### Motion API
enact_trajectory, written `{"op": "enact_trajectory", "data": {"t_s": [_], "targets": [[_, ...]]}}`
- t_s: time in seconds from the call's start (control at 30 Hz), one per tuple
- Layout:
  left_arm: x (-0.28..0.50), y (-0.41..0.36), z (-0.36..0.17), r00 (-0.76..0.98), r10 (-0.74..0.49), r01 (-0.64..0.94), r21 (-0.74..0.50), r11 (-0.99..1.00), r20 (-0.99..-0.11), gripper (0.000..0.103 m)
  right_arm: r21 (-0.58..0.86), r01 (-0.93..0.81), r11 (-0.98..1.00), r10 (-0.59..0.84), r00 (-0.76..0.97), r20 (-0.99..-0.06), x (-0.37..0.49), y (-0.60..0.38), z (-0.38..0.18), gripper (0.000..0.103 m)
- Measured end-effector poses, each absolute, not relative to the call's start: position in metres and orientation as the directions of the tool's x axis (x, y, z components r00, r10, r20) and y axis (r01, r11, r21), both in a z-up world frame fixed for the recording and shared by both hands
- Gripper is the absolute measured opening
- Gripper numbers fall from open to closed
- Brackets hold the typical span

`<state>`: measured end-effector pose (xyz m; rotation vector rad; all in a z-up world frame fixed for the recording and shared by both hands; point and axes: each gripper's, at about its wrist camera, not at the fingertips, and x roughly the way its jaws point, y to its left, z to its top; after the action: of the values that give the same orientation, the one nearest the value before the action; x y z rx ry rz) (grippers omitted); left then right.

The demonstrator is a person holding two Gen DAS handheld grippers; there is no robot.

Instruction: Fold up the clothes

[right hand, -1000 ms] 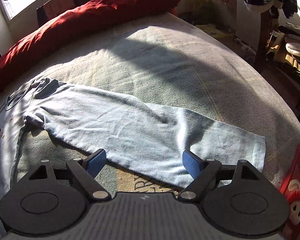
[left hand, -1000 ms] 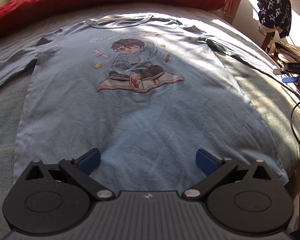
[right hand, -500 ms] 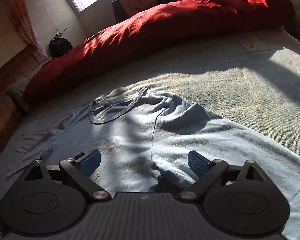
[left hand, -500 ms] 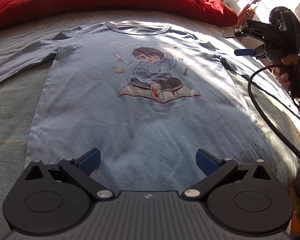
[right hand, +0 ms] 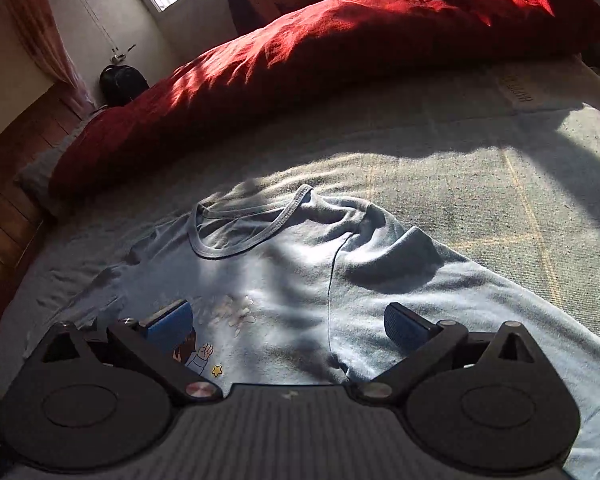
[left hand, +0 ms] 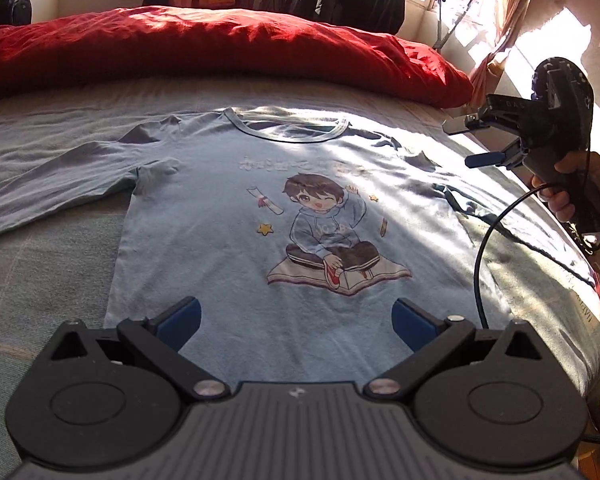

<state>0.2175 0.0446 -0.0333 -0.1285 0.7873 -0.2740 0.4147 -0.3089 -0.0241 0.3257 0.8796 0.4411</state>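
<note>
The shirt [left hand: 260, 248], light blue with long sleeves, lies face up and flat on the bed [left hand: 40, 280]. Its long axis runs from the hem, nearest the left gripper [left hand: 296, 316], to the collar, which points at the red duvet [left hand: 220, 48].

The left wrist view alone shows the whole cartoon print, the sleeve [left hand: 52, 196] stretched out to the picture's left, the right gripper [left hand: 466, 144] held in a hand [left hand: 564, 188] above the shirt's far shoulder, and a black cable [left hand: 480, 256] hanging from it.

The right wrist view alone shows the shoulder seam close up, the other sleeve [right hand: 480, 292] running off to the lower right, and a label [right hand: 516, 92] on the bedcover.

Left gripper: fingers spread, nothing between them. Right gripper: jaws have just been opening, now wide apart above the cloth, gripping nothing.

No containers seen.
</note>
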Motion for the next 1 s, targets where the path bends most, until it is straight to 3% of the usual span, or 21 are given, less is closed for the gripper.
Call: {"op": "enact_trajectory", "data": {"t_s": [0.2,0.37,0.57,0.67,0.77,1.0], "targets": [[0.225,0.061,-0.033,0.688,-0.259,0.153,-0.213,0.965,-0.678,0.101,0.493,-0.178,0.852,0.508,0.507,-0.696,0.495,-0.281,-0.048,0.103],[0.23,0.074,-0.034,0.704,-0.233,0.119,-0.212,0.97,-0.671,0.101,0.371,-0.163,0.914,0.402,0.479,-0.78,0.526,-0.254,-0.087,0.103],[0.234,0.083,-0.038,0.707,-0.221,0.093,-0.222,0.971,-0.672,0.101,0.252,-0.201,0.947,0.321,0.533,-0.783,0.564,-0.233,-0.098,0.103],[0.235,0.084,-0.038,0.702,-0.224,0.095,-0.222,0.97,-0.676,0.101,0.252,-0.216,0.943,0.331,0.552,-0.765,0.572,-0.236,-0.089,0.103],[0.237,0.084,-0.039,0.688,-0.261,0.13,-0.239,0.962,-0.677,0.101,0.345,-0.182,0.921,0.387,0.535,-0.751,0.563,-0.245,-0.075,0.103],[0.244,0.086,-0.041,0.66,-0.306,0.166,-0.264,0.95,-0.686,0.101,0.334,-0.359,0.872,0.472,0.434,-0.768,0.537,-0.209,-0.068,0.103]]}}
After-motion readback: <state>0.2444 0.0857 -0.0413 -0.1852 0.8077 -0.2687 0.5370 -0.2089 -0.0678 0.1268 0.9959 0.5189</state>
